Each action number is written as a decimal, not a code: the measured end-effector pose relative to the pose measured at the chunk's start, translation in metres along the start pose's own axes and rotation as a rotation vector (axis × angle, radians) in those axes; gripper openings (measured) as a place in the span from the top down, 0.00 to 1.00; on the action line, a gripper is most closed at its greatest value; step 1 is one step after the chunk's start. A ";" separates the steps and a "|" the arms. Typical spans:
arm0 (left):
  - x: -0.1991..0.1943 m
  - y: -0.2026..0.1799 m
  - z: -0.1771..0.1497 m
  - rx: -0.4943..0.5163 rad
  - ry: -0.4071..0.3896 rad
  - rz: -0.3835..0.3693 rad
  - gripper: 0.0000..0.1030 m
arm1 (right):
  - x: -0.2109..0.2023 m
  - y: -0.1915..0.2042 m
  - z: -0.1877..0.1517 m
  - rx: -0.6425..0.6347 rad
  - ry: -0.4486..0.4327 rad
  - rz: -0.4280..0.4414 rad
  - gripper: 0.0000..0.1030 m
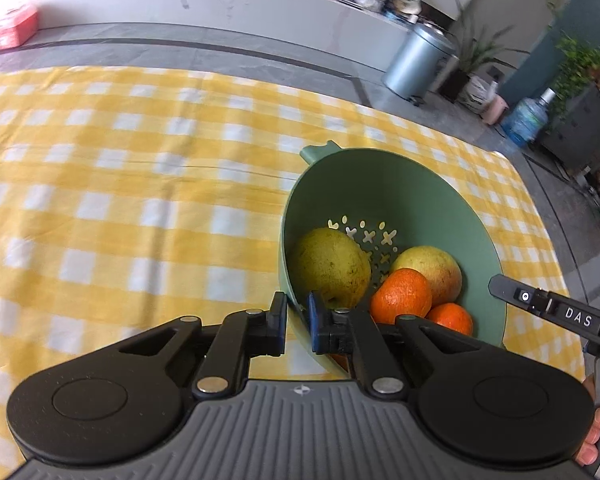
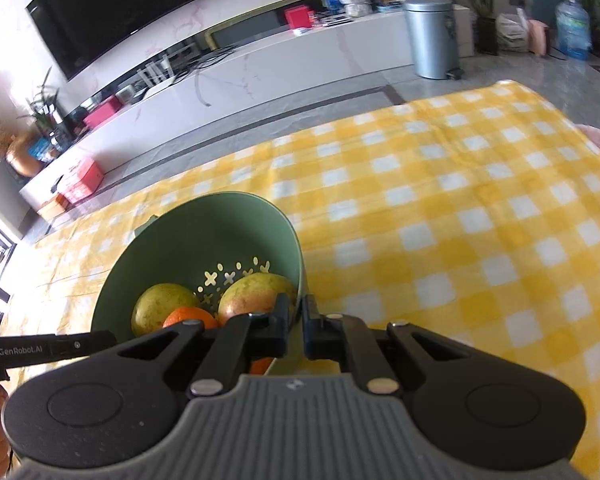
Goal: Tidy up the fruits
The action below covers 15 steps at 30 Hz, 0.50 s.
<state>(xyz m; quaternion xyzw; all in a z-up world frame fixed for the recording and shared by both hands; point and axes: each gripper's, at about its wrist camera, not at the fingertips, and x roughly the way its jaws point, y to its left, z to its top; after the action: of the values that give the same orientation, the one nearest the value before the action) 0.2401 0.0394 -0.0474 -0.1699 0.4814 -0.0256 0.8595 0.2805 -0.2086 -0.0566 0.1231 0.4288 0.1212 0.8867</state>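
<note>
Both grippers pinched the rim of the green bowl (image 1: 400,184): left gripper (image 1: 297,322) on one side, right gripper (image 2: 296,326) opposite. Pears (image 1: 330,266) and oranges (image 1: 402,294) lay inside; the tablecloth (image 1: 140,200) showed no loose fruit, so sorting looked mostly done.

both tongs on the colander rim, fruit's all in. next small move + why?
Probably a level two-handed lift. The left tongs and right tongs each clamp the rim of the green colander on opposite sides, and two pears and the oranges sit loose inside, so tilting could roll them out.
</note>
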 end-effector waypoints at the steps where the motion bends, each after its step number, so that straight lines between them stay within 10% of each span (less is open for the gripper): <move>1: -0.003 0.006 -0.001 -0.014 -0.003 0.013 0.89 | 0.004 0.006 0.001 -0.010 0.005 0.012 0.99; 15: -0.033 0.050 -0.015 -0.090 -0.034 0.074 0.87 | 0.028 0.068 -0.010 -0.107 0.035 0.079 0.99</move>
<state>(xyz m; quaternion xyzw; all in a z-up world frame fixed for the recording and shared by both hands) 0.2039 0.0896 -0.0436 -0.1908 0.4734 0.0305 0.8594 0.2819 -0.1346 -0.0614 0.0902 0.4319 0.1811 0.8789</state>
